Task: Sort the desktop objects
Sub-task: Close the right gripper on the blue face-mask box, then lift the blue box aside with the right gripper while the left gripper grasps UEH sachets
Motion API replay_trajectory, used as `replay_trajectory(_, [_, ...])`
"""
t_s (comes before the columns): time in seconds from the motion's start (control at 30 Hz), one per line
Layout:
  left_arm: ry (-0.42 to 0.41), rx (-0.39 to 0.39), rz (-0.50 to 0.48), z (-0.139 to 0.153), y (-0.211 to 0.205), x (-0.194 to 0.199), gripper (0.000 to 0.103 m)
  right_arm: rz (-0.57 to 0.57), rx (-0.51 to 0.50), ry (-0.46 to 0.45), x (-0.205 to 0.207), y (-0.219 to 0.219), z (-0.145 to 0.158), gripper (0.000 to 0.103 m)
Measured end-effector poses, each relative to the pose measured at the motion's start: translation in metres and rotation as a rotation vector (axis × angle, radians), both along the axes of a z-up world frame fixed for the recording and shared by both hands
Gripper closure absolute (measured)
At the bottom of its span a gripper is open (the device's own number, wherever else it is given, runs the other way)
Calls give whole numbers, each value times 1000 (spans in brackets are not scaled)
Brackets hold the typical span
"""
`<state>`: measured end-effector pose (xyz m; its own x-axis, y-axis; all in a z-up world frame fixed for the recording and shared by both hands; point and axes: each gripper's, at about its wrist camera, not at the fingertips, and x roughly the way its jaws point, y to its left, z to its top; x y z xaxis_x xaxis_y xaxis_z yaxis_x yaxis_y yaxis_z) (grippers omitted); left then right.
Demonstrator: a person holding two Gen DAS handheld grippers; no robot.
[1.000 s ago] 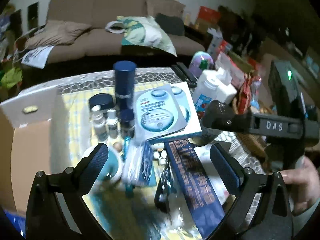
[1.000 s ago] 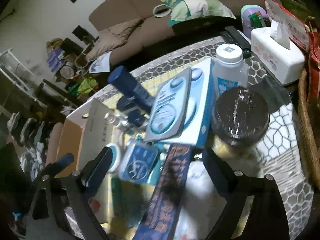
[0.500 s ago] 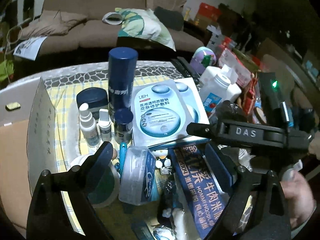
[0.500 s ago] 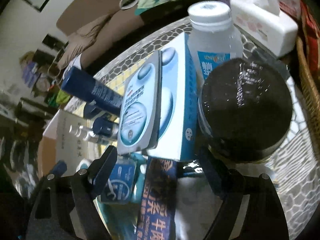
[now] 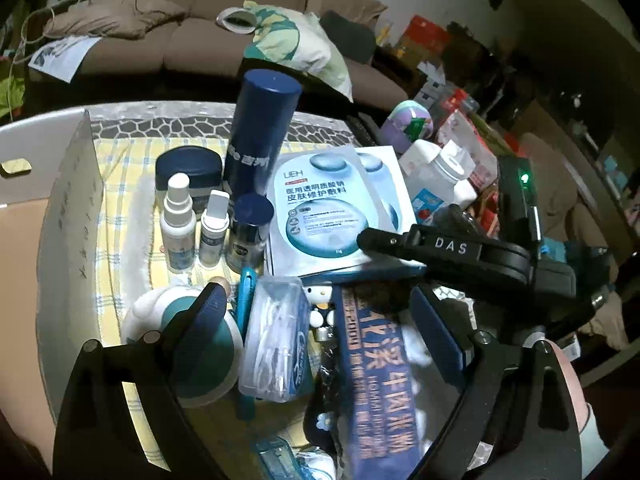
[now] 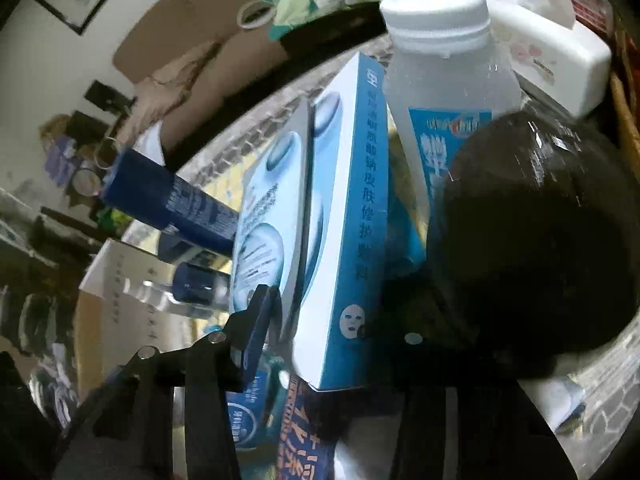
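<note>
My right gripper (image 6: 332, 320) has the blue-and-white face mask box (image 6: 348, 220) and the mask sachet (image 6: 268, 240) lying on it between its closing jaws, and both pads press on the stack. In the left wrist view its upper finger (image 5: 384, 240) lies across the sachet (image 5: 320, 208). My left gripper (image 5: 324, 316) hangs low over the table with wide, slowly closing jaws that touch nothing. Below them lie a clear floss-pick box (image 5: 276, 340) and a dark blue noodle packet (image 5: 376, 380).
A tall dark blue can (image 5: 260, 136), small spray bottles (image 5: 178, 224) and a teal-lidded white tub (image 5: 192, 344) crowd the yellow cloth. A white bottle (image 6: 440, 80), black-lidded jar (image 6: 532, 240) and tissue box (image 6: 552, 52) stand right. A cardboard box (image 5: 24, 280) stands left.
Both grippers have come down closer to the table. The right jaws have narrowed from wide apart onto the face mask box and sachet. The left jaws have narrowed slightly.
</note>
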<state>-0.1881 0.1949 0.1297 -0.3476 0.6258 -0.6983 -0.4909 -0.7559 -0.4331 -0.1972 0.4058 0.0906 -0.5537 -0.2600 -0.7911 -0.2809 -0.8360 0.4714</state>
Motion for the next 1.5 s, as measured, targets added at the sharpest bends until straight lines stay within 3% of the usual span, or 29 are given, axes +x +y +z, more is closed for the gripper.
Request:
replay_trajectory(0.2, [-16,1,-34,-8,2,2,17,36,-65,26,-3,5,4,58])
replay_trajectory(0.23, [-21,7,-35,-10,1,2,17,70,-107,43,-5,3,6,56])
replay_trajectory(0.3, [-28,11,-36,-13,0,2,17,101,-125,35,-10,-2,5,37])
replay_trajectory(0.4, [-41,8,-42,-15,-1,4,17,90,-121,33,-18,-6,2,31])
replay_trajectory(0.43, [-43,8,-42,-16,-2,5,17,74,-137,22,-21,-5,-4,32])
replay_trajectory(0.47, [-45,10,-42,-16,-3,7,17,64,-146,14,-23,-3,-8,45])
replay_trajectory(0.5, [-47,12,-44,-16,-4,8,17,57,-153,8,-24,-3,-12,76])
replay_trajectory(0.67, [-52,19,-42,-14,-9,9,17,35,-213,42,-21,6,-17,78])
replay_trajectory(0.9, [-128,131,-23,-15,-17,8,16,36,-227,79,-1,19,-1,78])
replay_trajectory(1.1, [-283,295,34,-33,-16,9,13,47,-298,114,31,36,26,78])
replay_trajectory(1.3, [-399,344,94,-61,-1,10,13,128,-337,105,78,32,36,78])
replay_trajectory(1.43, [-451,335,116,-74,3,13,31,159,-376,74,105,29,24,78])
replay_trajectory(1.5, [-466,330,128,-79,-1,16,47,159,-371,77,114,30,22,78])
